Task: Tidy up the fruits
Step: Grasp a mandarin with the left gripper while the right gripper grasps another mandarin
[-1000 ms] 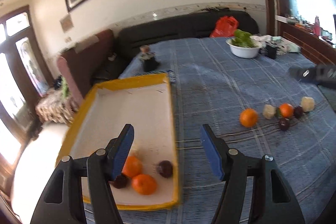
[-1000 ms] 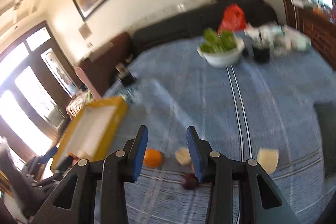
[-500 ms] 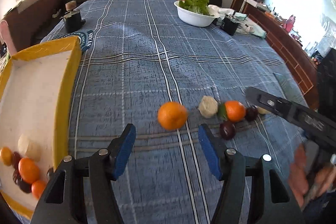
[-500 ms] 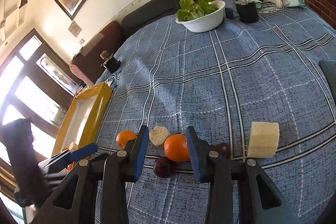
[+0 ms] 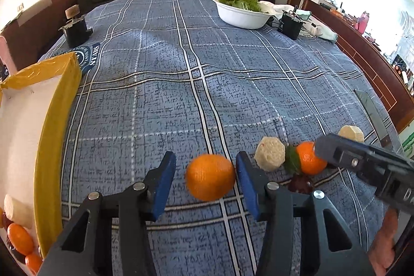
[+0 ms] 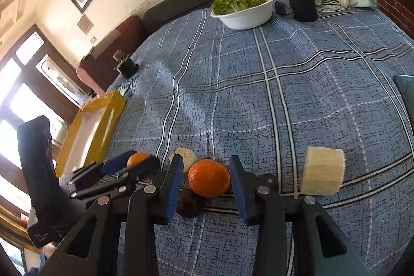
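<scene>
Left gripper [image 5: 204, 184] jaws closing around the loose orange [image 5: 210, 177], well right of the yellow tray [image 5: 55, 126]; pads not yet pressing. Centre it, squeeze gently. Right gripper [image 6: 204, 181] straddles the second orange [image 6: 208, 181], jaws narrowly apart, no contact

badge on blue plaid cloth [image 5: 89, 56]: round dark-blue print, mirrored letters, roughly "STARS"
other text: illegible
</scene>
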